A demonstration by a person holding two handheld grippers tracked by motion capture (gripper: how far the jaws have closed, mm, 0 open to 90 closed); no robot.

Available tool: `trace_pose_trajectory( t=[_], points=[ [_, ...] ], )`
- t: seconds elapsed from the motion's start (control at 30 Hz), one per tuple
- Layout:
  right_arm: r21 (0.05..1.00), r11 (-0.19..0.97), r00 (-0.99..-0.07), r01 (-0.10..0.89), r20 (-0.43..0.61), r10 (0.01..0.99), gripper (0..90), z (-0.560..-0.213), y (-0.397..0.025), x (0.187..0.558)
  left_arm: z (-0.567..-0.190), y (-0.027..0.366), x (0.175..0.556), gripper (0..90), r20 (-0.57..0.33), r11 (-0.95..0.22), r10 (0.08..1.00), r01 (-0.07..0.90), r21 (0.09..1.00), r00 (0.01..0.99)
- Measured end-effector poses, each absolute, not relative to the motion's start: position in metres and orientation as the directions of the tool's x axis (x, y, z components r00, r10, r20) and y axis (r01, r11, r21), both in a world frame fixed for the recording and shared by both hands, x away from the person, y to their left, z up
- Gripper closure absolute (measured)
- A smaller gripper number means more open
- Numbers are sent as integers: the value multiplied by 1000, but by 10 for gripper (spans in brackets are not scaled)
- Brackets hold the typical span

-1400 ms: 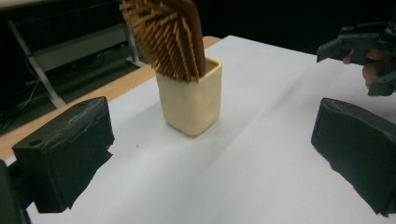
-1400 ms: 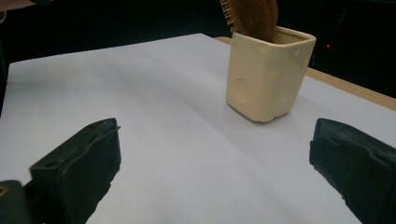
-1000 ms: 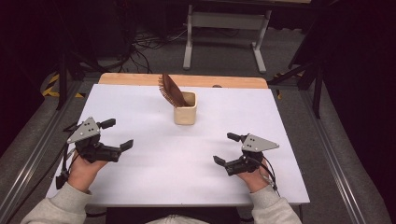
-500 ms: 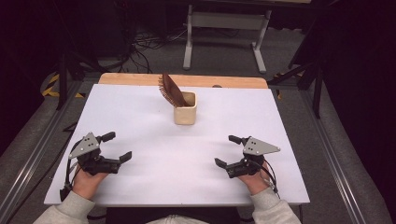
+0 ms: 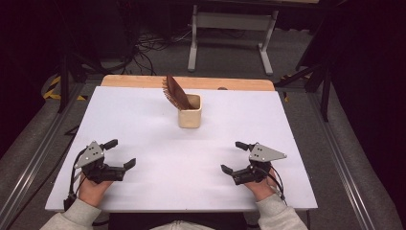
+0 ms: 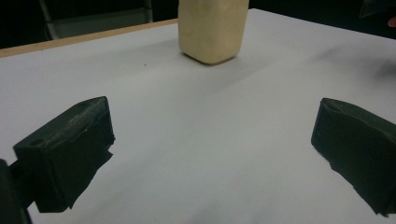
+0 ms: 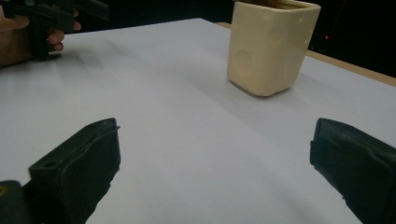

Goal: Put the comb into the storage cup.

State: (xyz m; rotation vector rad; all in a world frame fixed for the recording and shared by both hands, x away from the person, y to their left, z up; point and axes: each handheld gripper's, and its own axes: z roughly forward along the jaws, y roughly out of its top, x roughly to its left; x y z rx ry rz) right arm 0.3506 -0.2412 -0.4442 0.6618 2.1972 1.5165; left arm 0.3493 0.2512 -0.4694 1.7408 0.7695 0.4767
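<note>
A cream square cup [image 5: 190, 111] stands upright toward the back middle of the white table [image 5: 143, 120], with a brown comb [image 5: 175, 91] leaning out of it to the left. The cup [image 6: 212, 28] is ahead in the left gripper view, and the cup [image 7: 271, 44] stands ahead to the right in the right gripper view. My left gripper [image 5: 119, 153] rests open near the front left of the table. My right gripper [image 5: 233, 156] sits open near the front right. Nothing lies between either pair of jaws.
A wooden strip [image 5: 191, 82] runs along the table's far edge. Behind it on the floor are a grey metal stand [image 5: 230, 33] and cables [image 5: 148, 45]. Metal rails [image 5: 33, 158] flank the table on both sides.
My left gripper has drawn back toward the front edge and slightly right. The right gripper has shifted a little toward the front. Cup and comb are unmoved.
</note>
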Motion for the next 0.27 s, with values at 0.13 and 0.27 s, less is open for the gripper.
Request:
trace_pose_trajectory(
  t=[0.13, 0.27],
  points=[
    [942, 298, -811, 156, -50, 584, 22, -444, -241, 351, -465, 252, 351, 2, -14, -216, 710, 237, 947, 704],
    [941, 295, -809, 163, -43, 586, 21, -445, -242, 351, -463, 252, 353, 2, -48, -207, 705, 270, 940, 708]
  ],
)
